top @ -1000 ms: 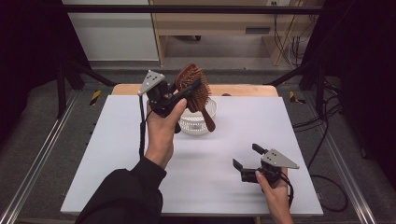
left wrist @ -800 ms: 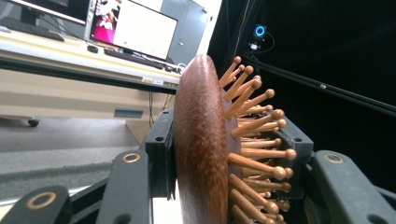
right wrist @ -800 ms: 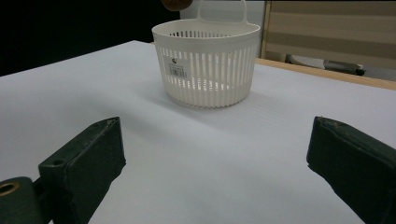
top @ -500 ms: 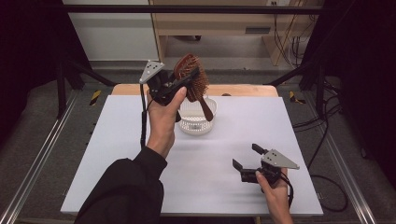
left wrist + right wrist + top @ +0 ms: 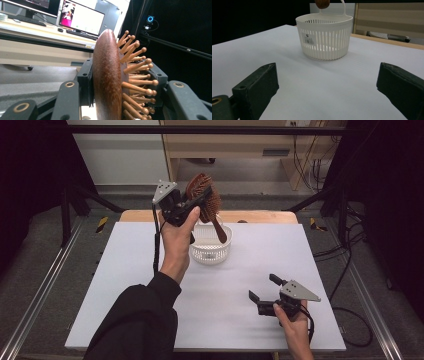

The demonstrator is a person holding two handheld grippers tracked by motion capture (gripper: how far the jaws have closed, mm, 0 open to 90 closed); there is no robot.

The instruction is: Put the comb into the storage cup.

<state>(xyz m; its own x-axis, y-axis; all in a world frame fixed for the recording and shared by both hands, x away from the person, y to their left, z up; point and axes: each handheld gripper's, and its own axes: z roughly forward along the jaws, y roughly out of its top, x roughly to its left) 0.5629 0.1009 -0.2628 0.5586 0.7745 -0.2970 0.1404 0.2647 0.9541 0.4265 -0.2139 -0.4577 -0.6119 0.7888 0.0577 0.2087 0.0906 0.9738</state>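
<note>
A dark wooden hairbrush [image 5: 206,195] with peg bristles is held in the air by its head, and my left gripper [image 5: 196,202] is shut on it. Its handle slants down to the right and ends over the white slotted basket [image 5: 212,251] at the table's far middle. Close up, the brush [image 5: 107,82] stands edge-on between the black jaws of the left gripper [image 5: 121,75]. My right gripper [image 5: 263,287] rests at the front right of the table, open and holding nothing. Looking along the right gripper [image 5: 327,85], I see the basket [image 5: 324,37] ahead with the brush's handle tip [image 5: 322,3] above it.
The white table top [image 5: 125,285] has a wooden strip [image 5: 260,216] along its far edge. Metal rails [image 5: 40,290] run along both sides, and cables [image 5: 350,270] lie on the floor to the right. A desk with monitors [image 5: 80,17] stands beyond.
My left gripper has carried the brush a little farther from the person, toward the far edge, so the handle tip now sits higher in the view over the basket. The right gripper has not moved.
</note>
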